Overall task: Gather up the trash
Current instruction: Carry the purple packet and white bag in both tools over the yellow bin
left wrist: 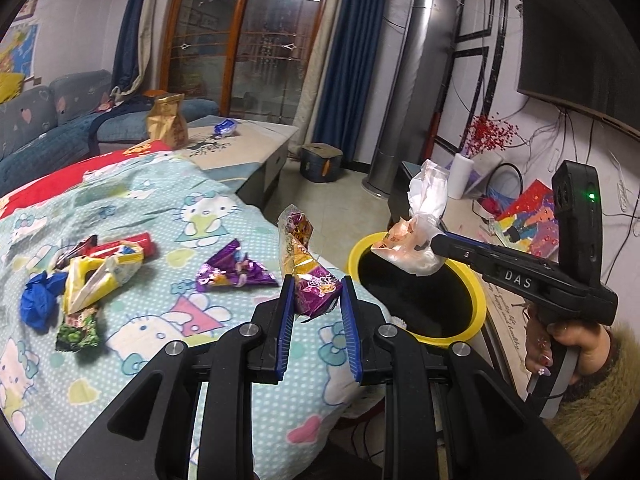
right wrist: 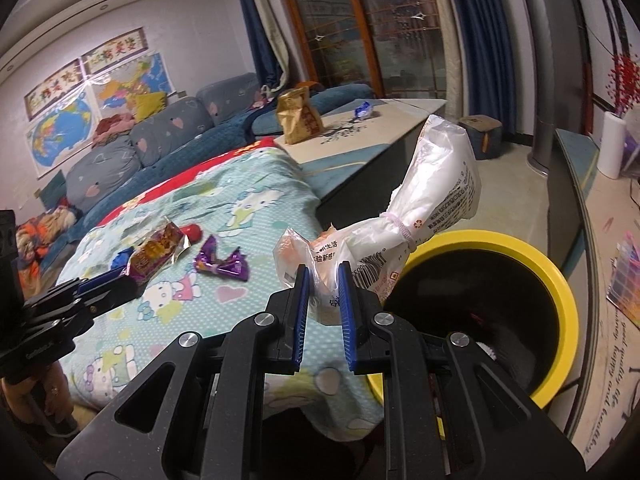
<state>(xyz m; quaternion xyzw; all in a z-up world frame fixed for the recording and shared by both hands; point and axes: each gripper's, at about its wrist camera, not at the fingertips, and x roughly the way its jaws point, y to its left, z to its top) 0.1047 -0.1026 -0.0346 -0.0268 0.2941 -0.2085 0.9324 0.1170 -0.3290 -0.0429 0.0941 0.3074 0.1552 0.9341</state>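
Note:
My left gripper (left wrist: 316,284) is shut on a purple and gold snack wrapper (left wrist: 308,268), held above the Hello Kitty blanket (left wrist: 160,208) near its right edge. It also shows in the right wrist view (right wrist: 132,276) with the wrapper (right wrist: 158,252). My right gripper (right wrist: 322,272) is shut on a white plastic bag (right wrist: 436,184) tied in the middle, held over the rim of the yellow bin (right wrist: 560,272). In the left wrist view the right gripper (left wrist: 434,244) holds the bag (left wrist: 420,216) over the bin (left wrist: 480,292).
More trash lies on the blanket: a purple wrapper (left wrist: 234,270), a yellow wrapper (left wrist: 100,276), a blue crumpled piece (left wrist: 40,300), a green packet (left wrist: 78,330) and a red one (left wrist: 136,240). A brown paper bag (left wrist: 168,122) stands on the coffee table (left wrist: 256,140).

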